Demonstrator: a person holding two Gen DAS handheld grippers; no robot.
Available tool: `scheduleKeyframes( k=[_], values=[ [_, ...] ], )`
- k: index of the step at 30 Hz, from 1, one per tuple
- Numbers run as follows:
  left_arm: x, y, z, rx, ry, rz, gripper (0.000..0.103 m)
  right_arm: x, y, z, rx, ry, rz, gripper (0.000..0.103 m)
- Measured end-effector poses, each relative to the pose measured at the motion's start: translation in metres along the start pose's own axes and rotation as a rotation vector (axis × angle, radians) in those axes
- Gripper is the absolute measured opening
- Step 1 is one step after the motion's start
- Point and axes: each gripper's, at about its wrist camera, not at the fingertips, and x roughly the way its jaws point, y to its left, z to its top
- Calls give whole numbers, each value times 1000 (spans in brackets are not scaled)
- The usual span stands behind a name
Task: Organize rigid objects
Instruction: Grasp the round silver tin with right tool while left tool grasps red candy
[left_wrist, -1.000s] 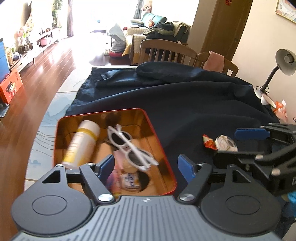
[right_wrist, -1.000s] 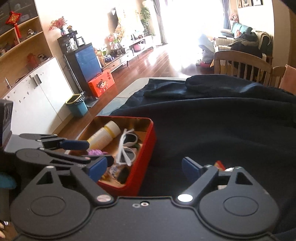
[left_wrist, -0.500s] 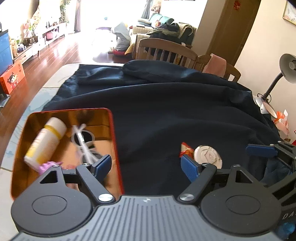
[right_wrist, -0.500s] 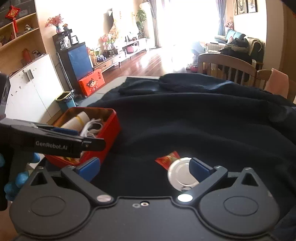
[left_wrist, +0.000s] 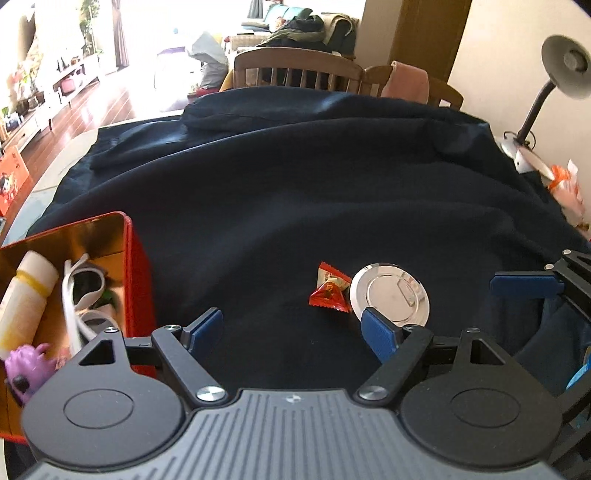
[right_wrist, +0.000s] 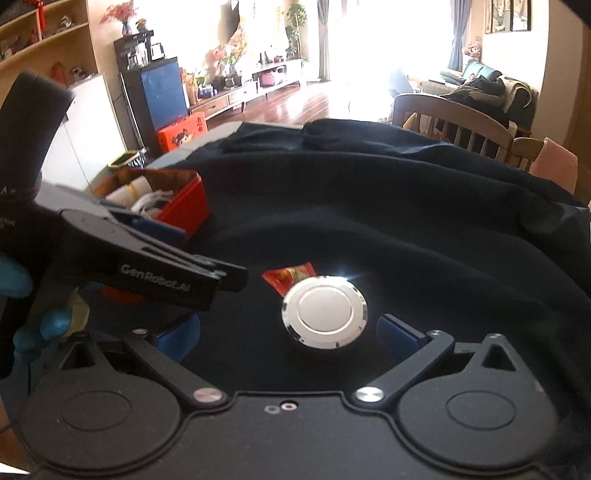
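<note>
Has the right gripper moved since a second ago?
Yes. The right gripper went from by the red tin rightward to the silver disc.

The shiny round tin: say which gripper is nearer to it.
Right. The right gripper frames the shiny round tin between open fingers; the left gripper sits off beside it, one finger overlapping its edge.

Your left tool's body hides the near end of the red tin (left_wrist: 136, 266), and the picture's edge cuts its left side. The white bottle (left_wrist: 26, 295) runs off there too. The candy wrapper (right_wrist: 291, 277) (right wrist view) sits half behind the round metal lid (right_wrist: 325, 314).
</note>
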Motion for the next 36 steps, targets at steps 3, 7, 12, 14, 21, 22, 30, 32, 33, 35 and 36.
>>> scheduleKeyframes(
  k=[3,7,12,14,21,22,30,32,33,35,36],
  values=[
    [11,-5,4,21,11,12,82,8,-2,-1,-24,7,-8,101],
    [26,-8,11,40,31,36,82,20,-9,-1,-35,29,-3,98],
    [46,-8,16,49,60,48,82,35,-15,-1,-58,49,4,96],
    [52,-7,17,40,72,53,82,40,-18,-2,-55,55,7,95],
    [65,-11,21,41,91,62,82,49,-25,-2,-65,69,22,94],
    [66,-14,22,44,92,62,82,51,-25,-2,-69,70,22,94],
    [76,-21,25,74,98,45,81,57,-27,-6,-85,73,15,88],
    [79,-21,25,76,99,44,81,58,-28,-6,-86,70,5,87],
    [80,-21,26,74,96,44,79,58,-29,-6,-84,70,2,84],
    [81,-21,26,70,97,21,68,58,-32,-6,-81,70,-5,78],
    [80,-22,26,80,94,21,65,58,-33,-5,-80,71,-9,76]
  ],
)
